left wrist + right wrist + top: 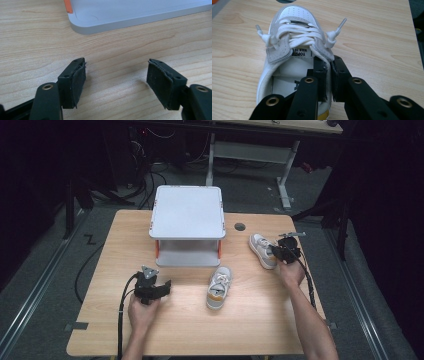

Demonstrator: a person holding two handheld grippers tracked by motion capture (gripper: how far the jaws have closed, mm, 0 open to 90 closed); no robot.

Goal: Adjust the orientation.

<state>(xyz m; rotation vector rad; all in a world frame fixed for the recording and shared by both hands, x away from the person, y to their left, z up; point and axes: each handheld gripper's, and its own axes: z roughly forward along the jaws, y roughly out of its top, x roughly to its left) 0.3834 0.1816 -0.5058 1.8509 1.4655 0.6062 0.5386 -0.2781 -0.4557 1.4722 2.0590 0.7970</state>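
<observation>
A white and grey laced shoe lies on the wooden table at the right. My right gripper is at its heel end. In the right gripper view the shoe points away, and my right gripper is shut on the side of its collar beside the tongue. A second shoe, white with a yellow heel, lies mid-table. My left gripper rests low at the front left. In the left gripper view my left gripper is open, with bare wood between the jaws.
A grey two-level stand with orange posts is at the back middle of the table; its lower plate lies just ahead of the left gripper. A round hole is in the tabletop right of the stand.
</observation>
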